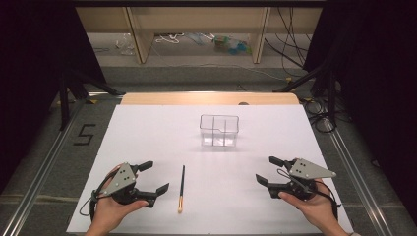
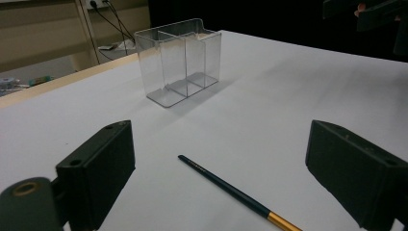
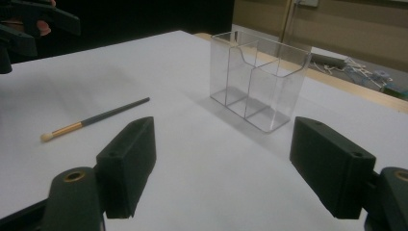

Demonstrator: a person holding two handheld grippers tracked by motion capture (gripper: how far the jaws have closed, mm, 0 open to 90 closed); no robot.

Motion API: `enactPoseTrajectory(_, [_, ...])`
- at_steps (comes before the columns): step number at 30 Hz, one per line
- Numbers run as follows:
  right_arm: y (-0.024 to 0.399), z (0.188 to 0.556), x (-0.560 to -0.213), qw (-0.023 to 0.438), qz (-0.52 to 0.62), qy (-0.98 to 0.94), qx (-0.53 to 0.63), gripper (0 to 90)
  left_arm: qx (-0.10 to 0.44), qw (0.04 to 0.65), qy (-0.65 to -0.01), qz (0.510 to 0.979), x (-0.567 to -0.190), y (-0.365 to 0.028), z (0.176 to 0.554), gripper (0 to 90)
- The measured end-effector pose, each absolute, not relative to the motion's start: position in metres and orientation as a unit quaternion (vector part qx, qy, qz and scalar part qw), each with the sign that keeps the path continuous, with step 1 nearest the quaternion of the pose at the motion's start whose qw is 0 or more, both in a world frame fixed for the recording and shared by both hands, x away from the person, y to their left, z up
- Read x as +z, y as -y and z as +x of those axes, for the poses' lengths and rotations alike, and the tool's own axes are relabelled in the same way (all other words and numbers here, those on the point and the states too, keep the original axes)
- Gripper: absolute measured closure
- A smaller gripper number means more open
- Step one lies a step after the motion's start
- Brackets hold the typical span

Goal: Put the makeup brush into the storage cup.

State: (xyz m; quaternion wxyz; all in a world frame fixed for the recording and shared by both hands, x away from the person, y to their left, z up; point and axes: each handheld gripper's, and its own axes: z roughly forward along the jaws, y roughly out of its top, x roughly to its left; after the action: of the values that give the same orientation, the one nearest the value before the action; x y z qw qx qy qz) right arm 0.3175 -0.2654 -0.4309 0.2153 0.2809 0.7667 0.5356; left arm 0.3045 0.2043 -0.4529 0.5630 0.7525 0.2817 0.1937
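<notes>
Nothing looks done yet: the brush [image 1: 181, 189] lies on the tabletop [image 1: 147, 132], apart from the empty clear holder [image 1: 219, 131]. Left claw [image 1: 151, 176] and right claw [image 1: 266, 169] gape wide, holding nothing.

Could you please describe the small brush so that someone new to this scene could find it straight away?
Start from the white table and find the clear divided holder near its middle. Nearer the person, beside the left claw, lies the brush, flat and untouched. It is the thin dark stick with a gold band and pale tip.
</notes>
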Motion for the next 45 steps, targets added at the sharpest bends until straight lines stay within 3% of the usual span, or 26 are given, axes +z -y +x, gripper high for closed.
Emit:
enactPoseTrajectory(10, [0.265, 0.316, -0.430, 0.213, 0.280, -0.771, 0.531, 26.3, 0.196, 0.555, -0.278, 0.759, -0.451, -0.202, 0.305, 15.4])
enactPoseTrajectory(19, [0.264, 0.317, -0.431, 0.213, 0.283, -0.770, 0.530, 26.2, 0.212, 0.487, -0.274, 0.801, -0.438, -0.175, 0.311, 17.1])
enactPoseTrajectory(29, [0.265, 0.317, -0.431, 0.212, 0.287, -0.774, 0.523, 26.3, 0.167, 0.379, -0.316, 0.854, -0.442, -0.154, 0.329, 19.0])
enactPoseTrajectory(34, [0.266, 0.317, -0.431, 0.211, 0.291, -0.778, 0.515, 26.3, 0.163, 0.354, -0.305, 0.869, -0.442, -0.143, 0.334, 19.5])
enactPoseTrajectory(39, [0.266, 0.317, -0.431, 0.208, 0.292, -0.779, 0.514, 26.3, 0.141, 0.336, -0.335, 0.869, -0.445, -0.131, 0.338, 19.7])
enactPoseTrajectory(45, [0.264, 0.318, -0.433, 0.209, 0.291, -0.775, 0.521, 26.3, 0.111, 0.277, -0.340, 0.892, -0.448, -0.123, 0.346, 20.9])
